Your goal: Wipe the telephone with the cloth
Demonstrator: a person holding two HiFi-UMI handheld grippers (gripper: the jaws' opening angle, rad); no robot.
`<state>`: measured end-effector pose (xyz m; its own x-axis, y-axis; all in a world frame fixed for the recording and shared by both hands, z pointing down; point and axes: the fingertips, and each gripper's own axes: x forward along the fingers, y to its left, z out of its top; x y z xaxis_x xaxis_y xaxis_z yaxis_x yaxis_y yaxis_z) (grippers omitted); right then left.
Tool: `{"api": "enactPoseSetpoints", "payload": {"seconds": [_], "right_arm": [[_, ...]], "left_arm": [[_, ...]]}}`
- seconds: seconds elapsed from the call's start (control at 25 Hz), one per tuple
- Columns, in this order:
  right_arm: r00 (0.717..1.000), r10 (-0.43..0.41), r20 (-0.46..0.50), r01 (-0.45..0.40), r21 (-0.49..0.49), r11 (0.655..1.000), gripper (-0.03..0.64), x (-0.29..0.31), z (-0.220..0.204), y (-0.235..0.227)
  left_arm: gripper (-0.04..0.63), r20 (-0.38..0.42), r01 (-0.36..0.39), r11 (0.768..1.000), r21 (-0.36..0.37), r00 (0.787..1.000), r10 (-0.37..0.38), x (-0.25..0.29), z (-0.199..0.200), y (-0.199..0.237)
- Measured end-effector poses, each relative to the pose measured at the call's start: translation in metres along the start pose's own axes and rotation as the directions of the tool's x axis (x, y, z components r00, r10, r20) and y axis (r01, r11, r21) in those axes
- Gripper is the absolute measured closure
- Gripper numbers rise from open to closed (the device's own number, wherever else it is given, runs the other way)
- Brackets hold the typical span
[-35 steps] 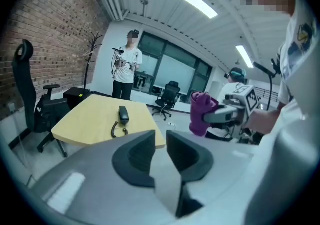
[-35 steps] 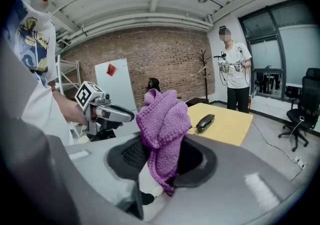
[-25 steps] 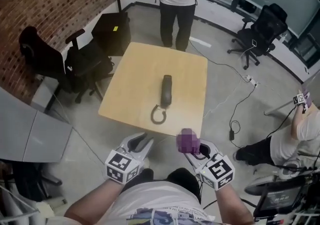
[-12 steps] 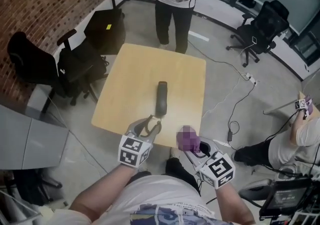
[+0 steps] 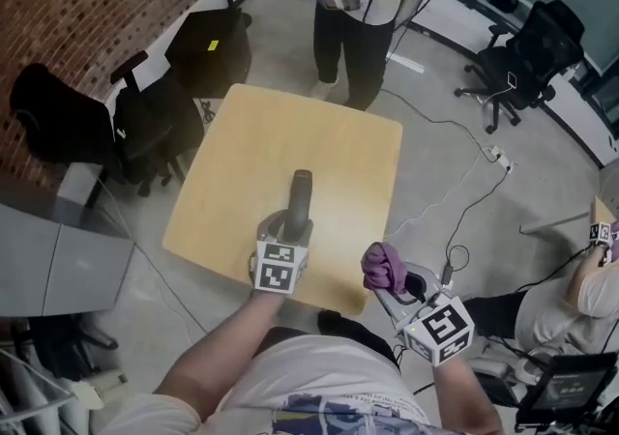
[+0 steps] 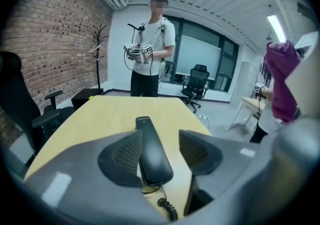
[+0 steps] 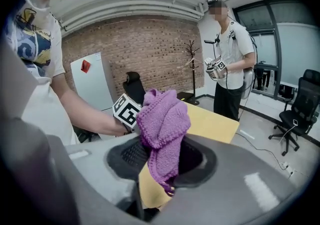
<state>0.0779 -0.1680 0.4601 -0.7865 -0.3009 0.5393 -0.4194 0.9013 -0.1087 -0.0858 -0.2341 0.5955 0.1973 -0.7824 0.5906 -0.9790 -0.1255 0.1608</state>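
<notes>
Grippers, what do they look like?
The left gripper and right gripper are grey plastic, each with two curved jaws and dark ribbed pads. Each carries a white cube with black square markers. The person wears a short-sleeved white printed T-shirt.

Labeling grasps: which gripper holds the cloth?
The right gripper: its fingers are shut on the purple cloth. The left gripper has just been opening its fingers, with the telephone handset between them.

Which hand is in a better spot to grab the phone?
Left. On the left hand-held gripper the jaws have just been opening, with the telephone handset between them. The right hand-held gripper is shut on the purple cloth, beyond the table edge.
</notes>
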Motion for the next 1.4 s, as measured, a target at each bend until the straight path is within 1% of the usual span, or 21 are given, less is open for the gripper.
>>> {"api": "enactPoseSetpoints", "payload": {"seconds": [0.2, 0.36, 0.56, 0.8, 1.0, 1.16, 1.28, 1.4], "right_arm": [[0.999, 0.030, -0.027, -0.030, 0.000, 1.000, 0.489, -0.007, -0.010, -0.025], [0.998, 0.054, -0.040, -0.054, -0.005, 0.999, 0.489, -0.010, -0.014, -0.036], [0.996, 0.073, -0.057, -0.073, -0.009, 0.997, 0.489, -0.012, -0.014, -0.045], [0.996, 0.072, -0.059, -0.073, -0.009, 0.997, 0.489, -0.014, -0.020, -0.051], [0.996, 0.063, -0.055, -0.064, -0.007, 0.998, 0.489, -0.012, -0.018, -0.052], [0.998, 0.054, -0.036, -0.055, -0.013, 0.998, 0.489, -0.007, -0.008, -0.050], [0.999, 0.044, -0.007, -0.044, -0.022, 0.999, 0.489, -0.003, 0.005, -0.048], [0.998, 0.040, 0.050, -0.039, -0.017, 0.999, 0.489, 0.001, 0.025, -0.043]], "left_arm": [[0.355, -0.049, -0.093, 0.995, -0.026, 0.995, 0.092, 0.035, -0.009, 0.013], [0.337, -0.082, -0.147, 0.988, -0.049, 0.986, 0.142, 0.051, -0.015, 0.024], [0.337, -0.114, -0.187, 0.981, -0.060, 0.977, 0.179, 0.063, -0.022, 0.034], [0.352, -0.122, -0.200, 0.977, -0.078, 0.974, 0.189, 0.069, -0.029, 0.038], [0.356, -0.106, -0.180, 0.979, -0.090, 0.980, 0.171, 0.063, -0.025, 0.041], [0.356, -0.050, -0.134, 0.988, -0.079, 0.990, 0.130, 0.048, -0.008, 0.036], [0.356, 0.005, -0.087, 0.995, -0.051, 0.996, 0.087, 0.032, 0.010, 0.023], [0.356, 0.062, -0.050, 0.999, 0.000, 0.997, 0.050, 0.009, 0.026, 0.008]]}}
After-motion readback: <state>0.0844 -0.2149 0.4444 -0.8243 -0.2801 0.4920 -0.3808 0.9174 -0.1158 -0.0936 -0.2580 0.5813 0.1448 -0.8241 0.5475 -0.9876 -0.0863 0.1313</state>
